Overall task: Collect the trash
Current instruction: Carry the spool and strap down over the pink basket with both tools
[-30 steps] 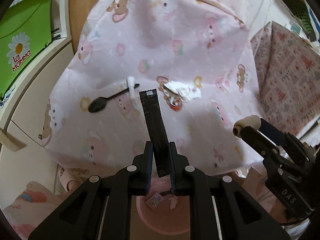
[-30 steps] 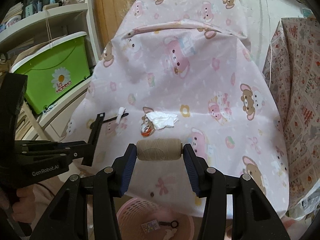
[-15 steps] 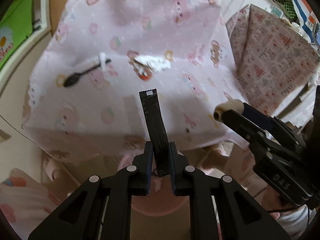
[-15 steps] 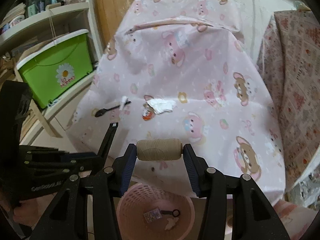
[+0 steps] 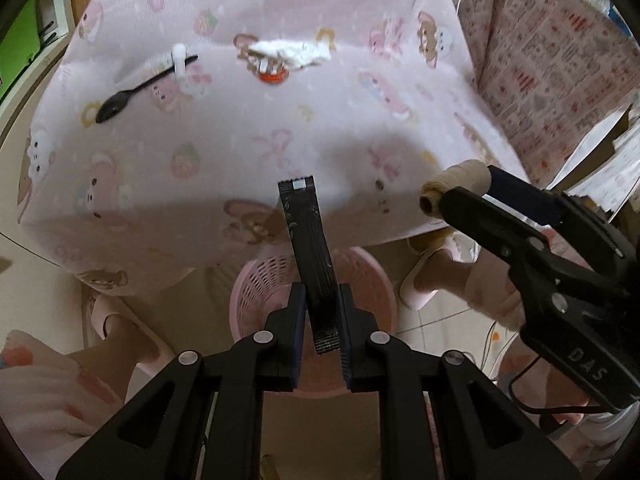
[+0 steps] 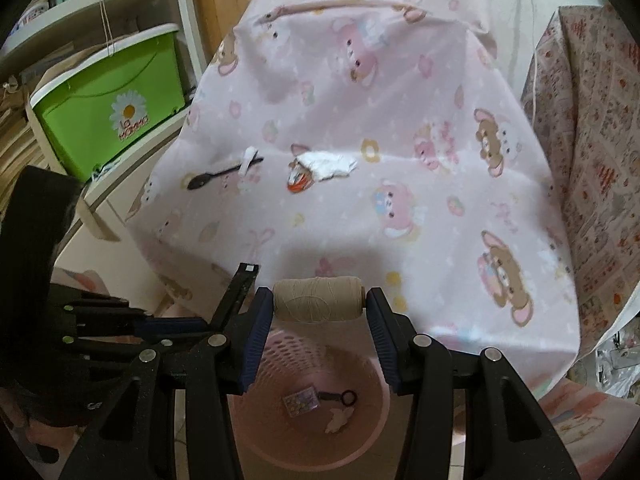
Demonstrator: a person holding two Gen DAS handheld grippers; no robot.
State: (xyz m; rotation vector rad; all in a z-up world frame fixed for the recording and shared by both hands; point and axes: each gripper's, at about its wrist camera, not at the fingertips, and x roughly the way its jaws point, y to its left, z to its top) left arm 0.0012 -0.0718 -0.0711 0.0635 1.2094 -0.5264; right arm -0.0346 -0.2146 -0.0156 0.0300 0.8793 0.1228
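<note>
My left gripper (image 5: 322, 320) is shut on a long black sachet wrapper (image 5: 308, 248) and holds it above the pink trash basket (image 5: 372, 280) on the floor. My right gripper (image 6: 318, 320) is shut on a beige thread spool (image 6: 318, 298), also above the basket (image 6: 376, 384), which holds a few small scraps. On the pink cartoon tablecloth (image 6: 360, 100) lie a black spoon (image 6: 216, 174) with a white scrap, a crumpled white tissue (image 6: 330, 164) and an orange-red wrapper (image 6: 298, 182).
A green storage box (image 6: 112, 108) sits on a shelf at the left. A patterned cloth-covered object (image 6: 592, 140) stands at the right. Pink slippers (image 5: 420, 280) and feet are on the floor near the basket.
Both grippers have pulled back from the table and now hang over the basket, still holding the wrapper and the spool. The table items have not moved.
</note>
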